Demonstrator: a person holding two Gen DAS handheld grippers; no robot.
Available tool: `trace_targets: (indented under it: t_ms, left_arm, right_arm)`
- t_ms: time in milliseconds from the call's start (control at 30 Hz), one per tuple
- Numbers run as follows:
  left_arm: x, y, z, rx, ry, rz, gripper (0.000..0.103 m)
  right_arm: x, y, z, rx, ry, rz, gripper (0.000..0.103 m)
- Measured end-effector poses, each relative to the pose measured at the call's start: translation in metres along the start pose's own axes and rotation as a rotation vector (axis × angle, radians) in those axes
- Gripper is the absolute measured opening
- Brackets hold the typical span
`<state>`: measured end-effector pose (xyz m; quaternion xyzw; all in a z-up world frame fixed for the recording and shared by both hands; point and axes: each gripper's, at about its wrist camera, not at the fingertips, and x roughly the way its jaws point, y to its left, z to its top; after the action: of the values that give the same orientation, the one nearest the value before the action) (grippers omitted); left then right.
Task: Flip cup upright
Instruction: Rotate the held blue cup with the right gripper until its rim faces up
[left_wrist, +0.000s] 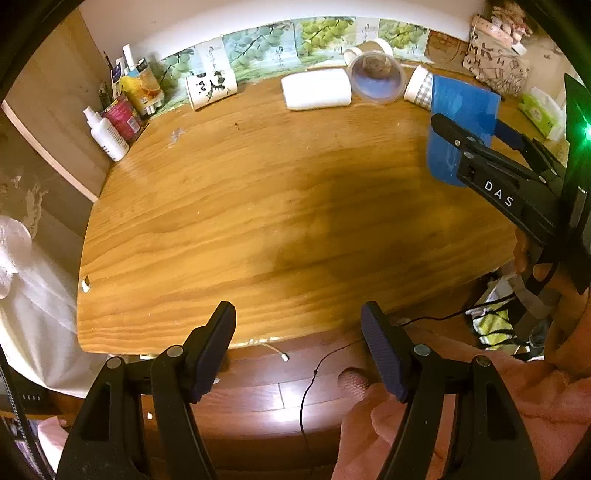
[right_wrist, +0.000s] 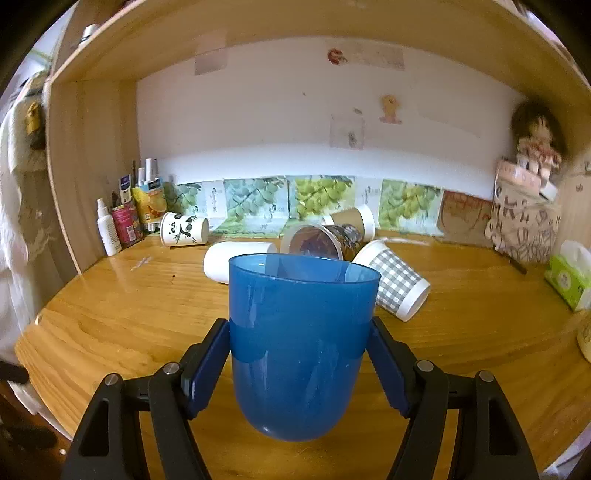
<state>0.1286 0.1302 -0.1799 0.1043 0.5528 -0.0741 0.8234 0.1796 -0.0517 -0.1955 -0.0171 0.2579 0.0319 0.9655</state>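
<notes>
My right gripper (right_wrist: 297, 341) is shut on a translucent blue cup (right_wrist: 299, 343), gripping its sides with the mouth up and the rounded base just above the wooden desk (right_wrist: 110, 314). In the left wrist view the blue cup (left_wrist: 461, 122) hangs in the right gripper (left_wrist: 469, 131) over the desk's right side. My left gripper (left_wrist: 297, 339) is open and empty at the desk's front edge (left_wrist: 184, 343).
Several cups lie on their sides at the back: a panda cup (right_wrist: 184, 229), a white cup (right_wrist: 232, 258), a clear patterned cup (right_wrist: 317, 240), a brown cup (right_wrist: 351, 219) and a checked cup (right_wrist: 395, 278). Bottles (right_wrist: 107, 229) stand back left. A tissue box (right_wrist: 567, 277) is at right.
</notes>
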Motion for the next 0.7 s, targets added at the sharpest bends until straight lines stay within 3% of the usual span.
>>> trace_targets:
  t_ms: [467,700]
  left_arm:
    - [-0.001,-0.005,-0.013,0.036,0.029,0.027,0.074]
    - [-0.002,-0.009,-0.018,0.058,0.024,0.022,0.074]
  right_arm:
    - [-0.003,-0.002,-0.029,0.007,-0.074,-0.061,0.074]
    - [-0.001,0.002,-0.039,-0.018,-0.084,-0.047,0.074]
